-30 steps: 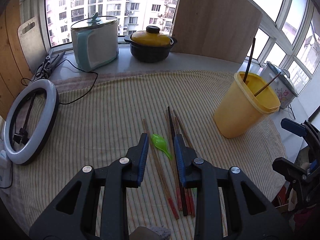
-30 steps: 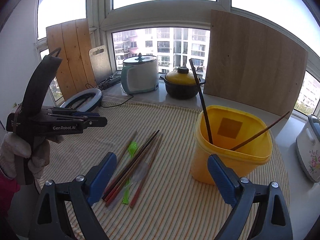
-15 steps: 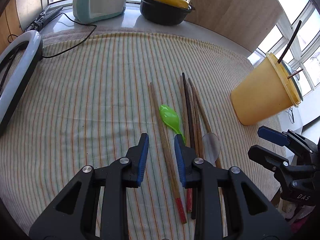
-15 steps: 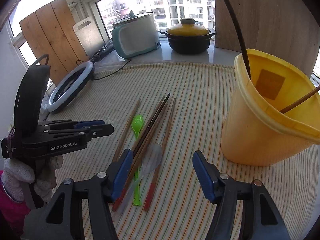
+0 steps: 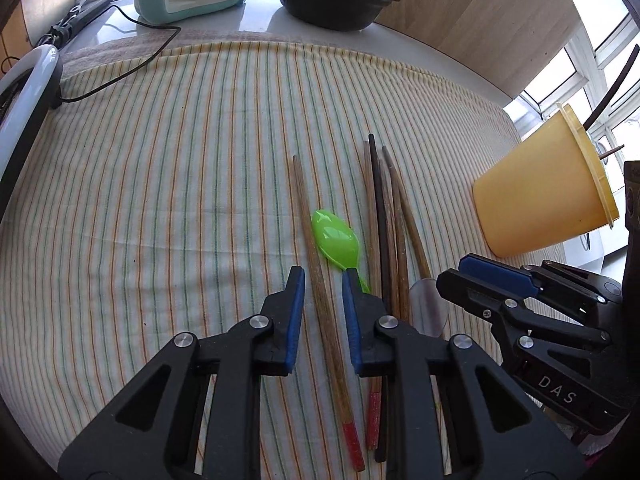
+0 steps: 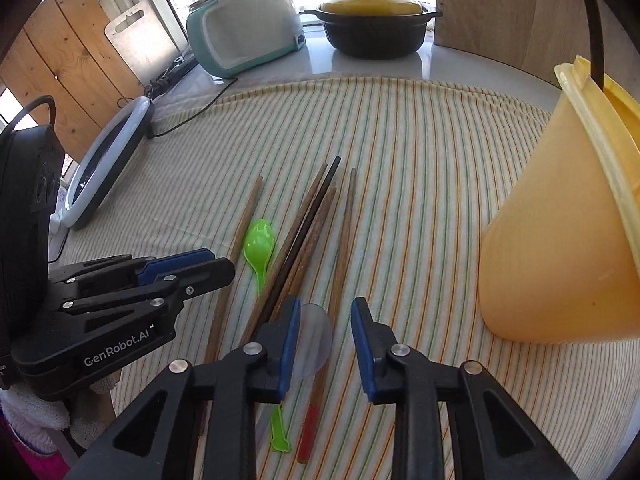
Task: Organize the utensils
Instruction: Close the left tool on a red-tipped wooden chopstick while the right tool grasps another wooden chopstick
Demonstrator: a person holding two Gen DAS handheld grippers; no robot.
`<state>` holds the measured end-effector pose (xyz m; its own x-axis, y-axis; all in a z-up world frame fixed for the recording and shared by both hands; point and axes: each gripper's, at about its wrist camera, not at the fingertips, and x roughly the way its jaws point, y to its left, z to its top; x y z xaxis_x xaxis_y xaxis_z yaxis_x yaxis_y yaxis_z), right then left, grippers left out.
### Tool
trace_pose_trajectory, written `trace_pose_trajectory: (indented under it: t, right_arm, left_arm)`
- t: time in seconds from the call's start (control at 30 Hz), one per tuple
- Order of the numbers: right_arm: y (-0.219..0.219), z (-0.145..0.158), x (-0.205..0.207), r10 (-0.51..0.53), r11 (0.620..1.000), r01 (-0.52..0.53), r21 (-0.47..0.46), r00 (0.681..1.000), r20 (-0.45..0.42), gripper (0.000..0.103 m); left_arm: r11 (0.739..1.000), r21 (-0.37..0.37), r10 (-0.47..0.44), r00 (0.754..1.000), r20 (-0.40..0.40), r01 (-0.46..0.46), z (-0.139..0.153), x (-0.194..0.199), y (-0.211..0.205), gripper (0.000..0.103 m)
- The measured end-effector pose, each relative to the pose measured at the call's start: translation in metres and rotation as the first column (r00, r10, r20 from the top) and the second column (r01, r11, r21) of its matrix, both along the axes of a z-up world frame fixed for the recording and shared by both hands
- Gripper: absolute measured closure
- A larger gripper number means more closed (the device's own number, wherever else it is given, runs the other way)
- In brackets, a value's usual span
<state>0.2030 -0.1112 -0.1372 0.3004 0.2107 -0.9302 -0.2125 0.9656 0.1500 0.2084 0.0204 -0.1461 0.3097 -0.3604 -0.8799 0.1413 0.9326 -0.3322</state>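
On the striped cloth [image 5: 168, 184] over the table, low above the utensils: left gripper [image 5: 322, 292] with jaws narrowly parted, just been closing, straddling a single brown chopstick [image 5: 316, 256]; pads on either side of it, contact not clear, no firm pinch seen. Right gripper [image 6: 325, 320] with jaws also just been closing, a moderate gap left, over a red-tipped chopstick [image 6: 340, 280] and the clear spoon [image 6: 314, 340]; left pad overlapping the spoon's bowl, nothing pinched. Green spoon [image 5: 335, 240] lying between the lone chopstick and the chopstick bundle [image 5: 386, 220], bowl toward the window, handle running under the left gripper's right finger. Yellow bucket [image 6: 560, 240] standing to the right of the bundle, well apart from it, two sticks poking out above its rim. Open cloth wide on the left side, up to the ring light [image 6: 108, 160] at the table's left edge; far edge bounded by the teal-white cooker [image 6: 244, 28] and black pot with yellow lid [image 6: 376, 28]. Near ends of the chopsticks partly covered by gripper bodies; bucket's interior not visible from the left wrist view; bucket cut off at the right frame edge in the right wrist view. Gloved hand [image 6: 36, 412] barely visible under the left gripper.
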Motion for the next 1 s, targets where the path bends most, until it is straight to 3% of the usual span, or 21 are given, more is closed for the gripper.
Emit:
trace_pose_trajectory:
  t: [0.33, 0.43, 0.83, 1.0]
  right_arm:
    - [0.004, -0.013, 0.020, -0.021, 0.999, 0.020, -0.040, 1.000, -0.019, 0.083]
    - [0.004, -0.016, 0.025, -0.026, 0.998, 0.025, -0.050, 0.999, -0.022, 0.084]
    - [0.010, -0.024, 0.036, -0.029, 0.997, 0.026, -0.073, 0.999, -0.030, 0.085]
    - [0.011, -0.024, 0.036, -0.020, 0.996, 0.018, -0.092, 1.000, -0.016, 0.097]
  left_arm:
    - [1.000, 0.010, 0.007, 1.000, -0.015, -0.007, -0.010, 0.009, -0.002, 0.085]
    - [0.999, 0.032, 0.003, 1.000, -0.013, -0.002, -0.011, 0.011, -0.005, 0.091]
    - [0.999, 0.050, -0.009, 1.000, 0.002, 0.008, -0.014, 0.013, -0.006, 0.096]
    - [0.999, 0.048, -0.006, 1.000, 0.005, 0.006, -0.013, 0.011, -0.003, 0.097]
